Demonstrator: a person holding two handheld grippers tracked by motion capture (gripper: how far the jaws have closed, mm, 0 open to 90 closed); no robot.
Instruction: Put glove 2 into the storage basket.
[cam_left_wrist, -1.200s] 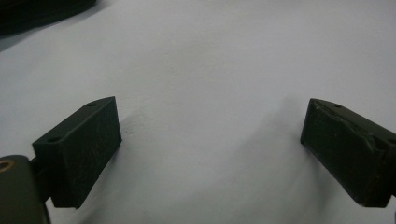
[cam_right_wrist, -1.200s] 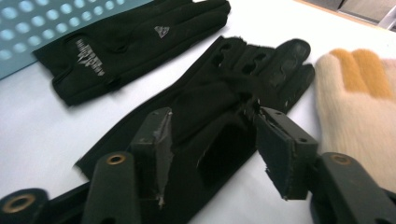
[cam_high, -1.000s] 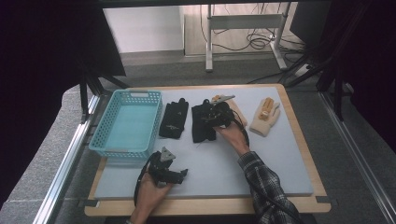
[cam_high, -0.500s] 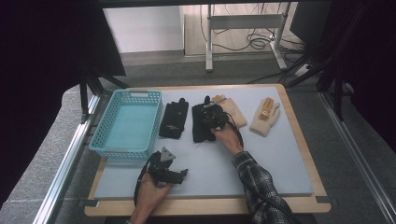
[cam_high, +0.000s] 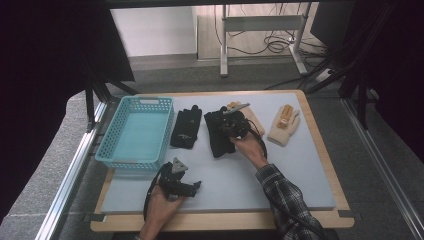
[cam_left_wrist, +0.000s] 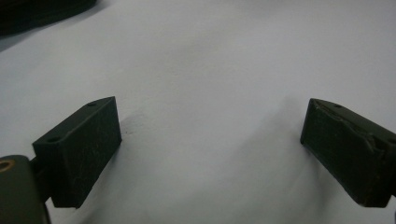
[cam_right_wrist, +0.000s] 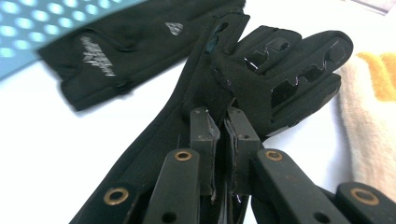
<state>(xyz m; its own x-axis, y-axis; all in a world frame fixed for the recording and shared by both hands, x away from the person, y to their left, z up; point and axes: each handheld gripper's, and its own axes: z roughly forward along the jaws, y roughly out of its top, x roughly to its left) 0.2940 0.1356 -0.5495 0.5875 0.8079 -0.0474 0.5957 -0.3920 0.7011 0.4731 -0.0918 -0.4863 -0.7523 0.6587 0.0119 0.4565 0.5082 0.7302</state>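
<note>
Two black gloves lie side by side on the grey mat. One black glove (cam_high: 186, 127) (cam_right_wrist: 140, 46) lies flat beside the basket. The other black glove (cam_high: 216, 135) (cam_right_wrist: 261, 79) is pinched in my right gripper (cam_high: 231, 125) (cam_right_wrist: 223, 122), whose jaws are shut on a fold of its cloth, lifting it a little. My left gripper (cam_high: 196, 186) (cam_left_wrist: 210, 140) rests low over bare mat near the front edge, jaws wide open with nothing between them.
A light blue plastic basket (cam_high: 120, 150) stands at the left of the mat. Two cream gloves with yellow fingers lie at the right: one (cam_high: 283, 125) flat, one (cam_high: 252, 117) (cam_right_wrist: 373, 135) partly behind my right gripper. A wooden board edge (cam_high: 315, 135) frames the mat.
My right gripper has shifted slightly left over the black glove and holds its cloth. The left gripper stays in place at the front.
</note>
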